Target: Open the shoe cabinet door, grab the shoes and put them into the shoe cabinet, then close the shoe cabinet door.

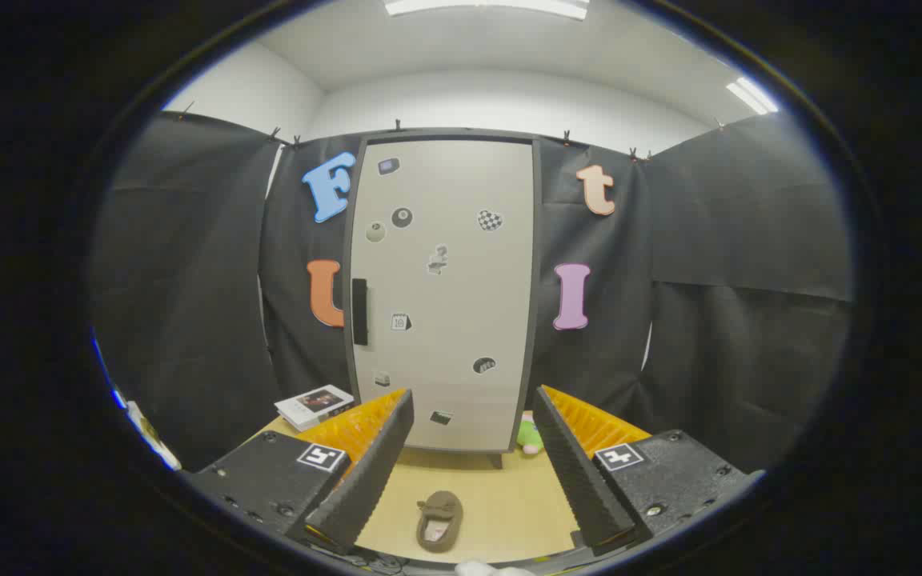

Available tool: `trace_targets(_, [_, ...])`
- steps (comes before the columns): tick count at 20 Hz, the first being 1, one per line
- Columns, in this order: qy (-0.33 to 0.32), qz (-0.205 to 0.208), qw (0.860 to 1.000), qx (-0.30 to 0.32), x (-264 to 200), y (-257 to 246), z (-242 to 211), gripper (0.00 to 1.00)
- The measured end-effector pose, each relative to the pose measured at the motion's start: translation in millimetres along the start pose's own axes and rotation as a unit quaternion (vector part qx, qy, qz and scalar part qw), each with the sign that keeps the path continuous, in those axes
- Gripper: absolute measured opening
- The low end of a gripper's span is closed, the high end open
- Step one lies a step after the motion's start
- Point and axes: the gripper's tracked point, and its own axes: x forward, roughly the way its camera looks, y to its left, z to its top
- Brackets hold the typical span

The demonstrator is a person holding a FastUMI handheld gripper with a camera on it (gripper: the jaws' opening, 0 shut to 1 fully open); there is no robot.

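Observation:
The shoe cabinet stands upright on the far side of the wooden table, its pale door shut and dotted with stickers. A dark vertical handle sits on the door's left edge. A small brown slipper-like shoe lies on the table between my fingers, close in, toe toward the cabinet. My gripper is open, its two fingers spread wide with nothing between them but the shoe far below and the cabinet beyond.
A small box or booklet lies on the table left of the cabinet. A green and pink soft toy sits at the cabinet's right foot. Black cloth walls close in on both sides.

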Motion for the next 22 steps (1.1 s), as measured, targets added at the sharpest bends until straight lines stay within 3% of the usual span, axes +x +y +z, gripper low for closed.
trace_targets(14, [0.004,-0.025,1.000,-0.007,-10.5,4.8,-1.5,0.98])
trace_targets(17, [0.008,-0.028,1.000,0.000,2.3,14.8,0.6,0.98])
trace_targets(22, [0.012,0.001,1.000,0.010,42.3,56.4,5.8,0.98])
